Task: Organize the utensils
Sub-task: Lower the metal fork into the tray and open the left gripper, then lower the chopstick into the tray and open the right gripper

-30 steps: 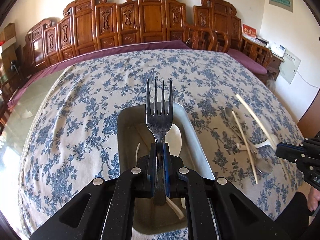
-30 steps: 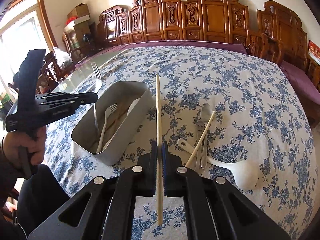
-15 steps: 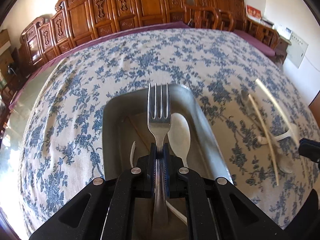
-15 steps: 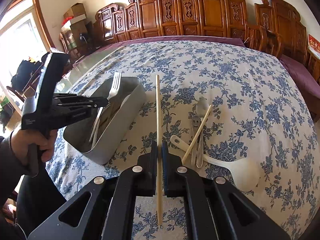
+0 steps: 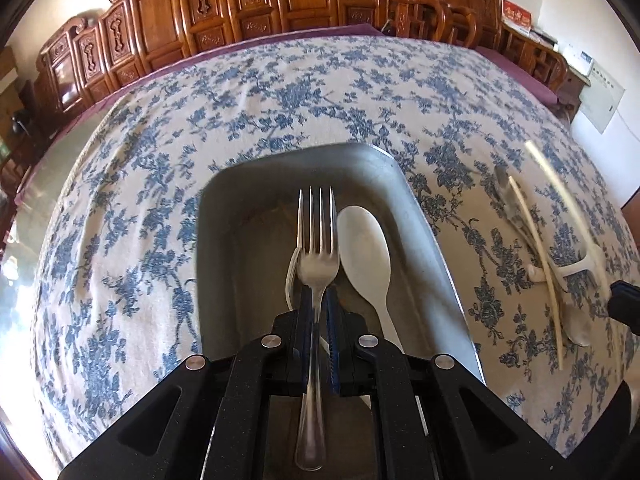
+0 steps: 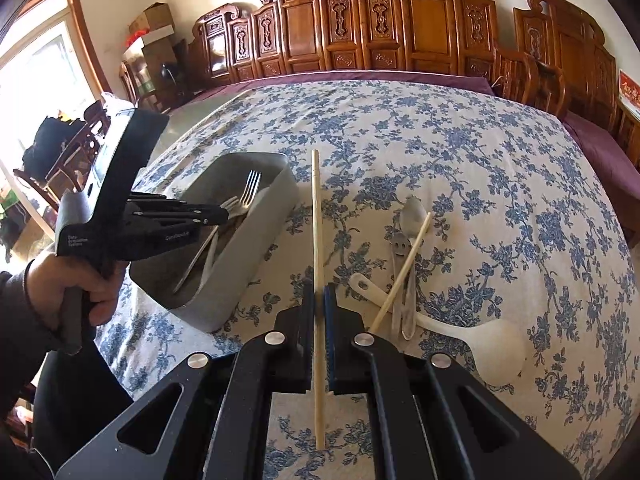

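Over tray [image 5: 224,248]: left tool [image 5: 319,300] clamps fork [image 5: 318,256]; right tool [image 6: 319,300] clamps chopstick [image 6: 317,232]; print unreadable.

The fork [image 5: 318,258] is polished, shiny metal, while the tray [image 5: 428,232] around it is dull grey metal with a brushed, matt look, and the spoon [image 5: 366,252] at the fork's 3 o'clock looks like smooth cream plastic. The tablecloth [image 6: 460,152] is matt woven cloth printed with blue flowers. The chopstick [image 6: 317,248] looks like pale bare wood, and the chairs [image 6: 420,28] at 12 o'clock are carved, glossy varnished wood.
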The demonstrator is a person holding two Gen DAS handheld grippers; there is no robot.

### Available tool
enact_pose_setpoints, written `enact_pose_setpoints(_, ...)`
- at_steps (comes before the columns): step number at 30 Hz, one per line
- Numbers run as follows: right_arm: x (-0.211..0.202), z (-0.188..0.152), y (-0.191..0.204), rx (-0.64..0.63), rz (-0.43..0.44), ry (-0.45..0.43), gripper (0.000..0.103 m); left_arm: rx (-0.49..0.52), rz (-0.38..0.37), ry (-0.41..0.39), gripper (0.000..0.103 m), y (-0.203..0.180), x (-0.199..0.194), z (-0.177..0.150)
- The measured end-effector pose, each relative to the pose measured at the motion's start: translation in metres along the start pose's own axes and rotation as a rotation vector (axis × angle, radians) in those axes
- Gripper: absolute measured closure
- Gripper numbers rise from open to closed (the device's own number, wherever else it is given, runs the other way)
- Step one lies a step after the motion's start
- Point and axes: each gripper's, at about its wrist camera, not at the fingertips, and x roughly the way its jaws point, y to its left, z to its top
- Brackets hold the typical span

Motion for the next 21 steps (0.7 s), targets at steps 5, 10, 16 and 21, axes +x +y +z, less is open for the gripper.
enact_pose_setpoints(5,0.007,0.014,0.022,-0.024,0.018,-0.001,0.097,-0.012,-0.033,-0.057,0.097,0.012,-0.033,-0.006)
enact_pose_setpoints(10,0.02,0.029,0.053,-0.053,0.041,0.004,0.097,-0.024,-0.055,-0.095,0.097,0.03,-0.061,-0.012)
enact_pose_setpoints(16,0.042,0.043,0.082,-0.055,0.062,0.034,0.097,-0.055,-0.077,-0.122,0.097,0.057,-0.085,-0.027)
enact_pose_setpoints(21,0.062,0.053,0.098,-0.028,0.08,0.063,0.097,-0.073,-0.078,-0.136,0.097,0.075,-0.098,-0.036)
